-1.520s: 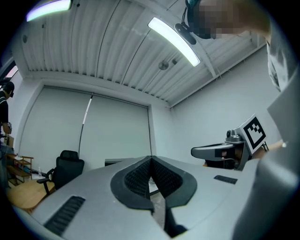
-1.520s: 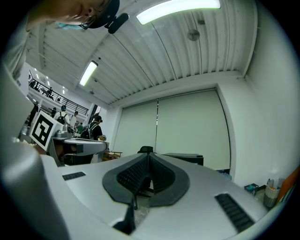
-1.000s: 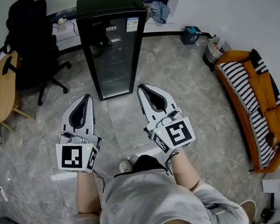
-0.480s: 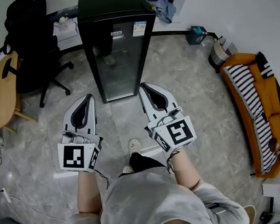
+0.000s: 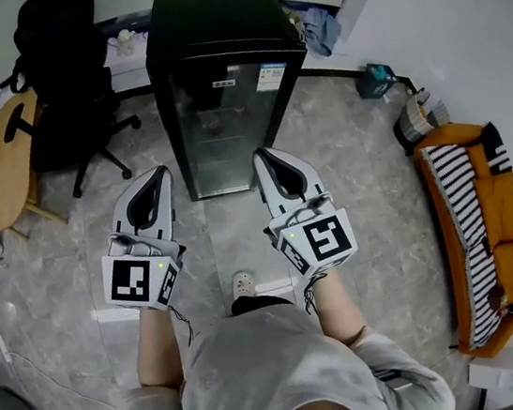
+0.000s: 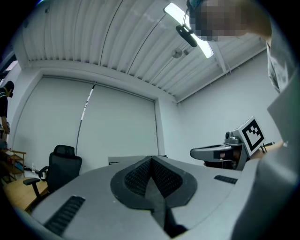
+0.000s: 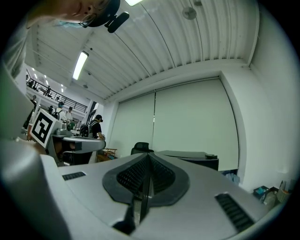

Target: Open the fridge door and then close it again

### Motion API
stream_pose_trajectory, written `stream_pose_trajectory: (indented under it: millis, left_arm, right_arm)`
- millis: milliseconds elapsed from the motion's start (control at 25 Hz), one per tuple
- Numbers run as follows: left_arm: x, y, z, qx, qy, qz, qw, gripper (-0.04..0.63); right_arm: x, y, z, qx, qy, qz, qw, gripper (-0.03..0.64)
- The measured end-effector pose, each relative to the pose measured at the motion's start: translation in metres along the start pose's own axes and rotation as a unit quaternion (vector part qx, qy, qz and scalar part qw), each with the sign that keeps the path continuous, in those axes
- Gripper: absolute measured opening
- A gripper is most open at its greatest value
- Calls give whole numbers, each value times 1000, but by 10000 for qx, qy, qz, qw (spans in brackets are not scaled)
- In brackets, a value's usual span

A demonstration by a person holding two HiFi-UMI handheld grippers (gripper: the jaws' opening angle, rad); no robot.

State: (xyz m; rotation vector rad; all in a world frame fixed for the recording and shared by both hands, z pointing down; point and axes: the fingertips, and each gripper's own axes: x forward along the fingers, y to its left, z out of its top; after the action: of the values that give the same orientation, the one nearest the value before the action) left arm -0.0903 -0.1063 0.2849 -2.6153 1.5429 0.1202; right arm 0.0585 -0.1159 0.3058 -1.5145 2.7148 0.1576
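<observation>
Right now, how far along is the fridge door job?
Nothing looks done: the fridge door is shut. In hand: the left gripper and right gripper point at it, jaws together and empty, both short of the door. Left: open it, then close it again.

Black office chair (image 5: 62,80) beside wooden table (image 5: 5,166) (striped sofa (image 5: 486,224) opposite).
</observation>
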Motion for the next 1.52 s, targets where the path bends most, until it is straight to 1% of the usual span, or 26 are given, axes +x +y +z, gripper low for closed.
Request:
stream_pose_trajectory:
  millis: [200, 400, 680, 840, 960, 1040, 1200, 1400, 1520]
  left_arm:
    - [25, 17, -12, -21, 72, 220, 9997, 14]
    - [43, 19, -28, -38, 223, 243, 9994, 13]
    - [64, 29, -37, 52, 335, 95, 9994, 13]
    - [78, 37, -42, 153, 476, -17, 9987, 12]
    - [86, 45, -49, 145, 521, -67, 9985, 12]
    - [91, 50, -57, 103, 568, -91, 9983, 14]
    - [96, 62, -83, 62, 805, -120, 9967, 13]
    - [100, 74, -115, -56, 1095, -147, 9939, 14]
    - [101, 82, -133, -213, 1264, -153, 9916, 14]
  right_arm:
    - [27, -17, -12, -2, 52, 171, 9998, 25]
    - [45, -26, -26, -34, 167, 277, 9995, 25]
    - [64, -43, -41, 156, 307, 87, 9994, 25]
    - [76, -52, -44, 234, 348, -33, 9991, 25]
    - [86, -57, -52, 287, 404, -97, 9987, 25]
    - [92, -59, -61, 284, 494, -154, 9983, 25]
    - [102, -62, -80, 200, 718, -240, 9969, 25]
    - [113, -63, -104, 419, 904, -298, 9946, 25]
    - [119, -62, -117, 520, 1014, -321, 9930, 25]
